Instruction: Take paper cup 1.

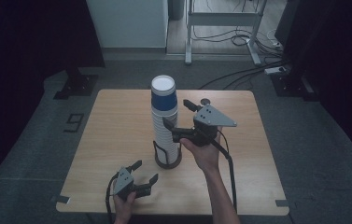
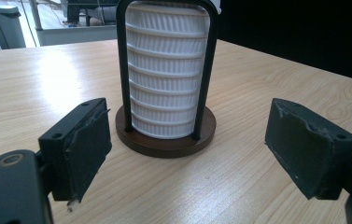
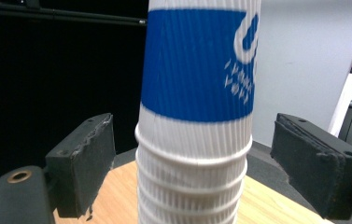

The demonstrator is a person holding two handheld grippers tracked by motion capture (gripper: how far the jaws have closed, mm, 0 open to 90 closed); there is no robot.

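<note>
Nearest the high camera, my left gripper [image 1: 142,173] sits low on the table [image 1: 117,121], jaws spread wide and empty, aimed at the holder's round base. Landmark: cup stack [image 1: 165,122], upright in its black wire holder [image 1: 168,161] mid-table. Top cup [image 1: 164,93] carries a blue band. My right gripper [image 1: 179,114] flanks the stack just under that blue cup, jaws apart on either side, pads [image 3: 82,163] clear of the ribbed wall.

The right gripper [image 1: 177,114] is flanking the cup stack [image 1: 165,122] with open jaws; the left gripper [image 1: 146,171] is lying open near the holder [image 1: 168,161].
</note>
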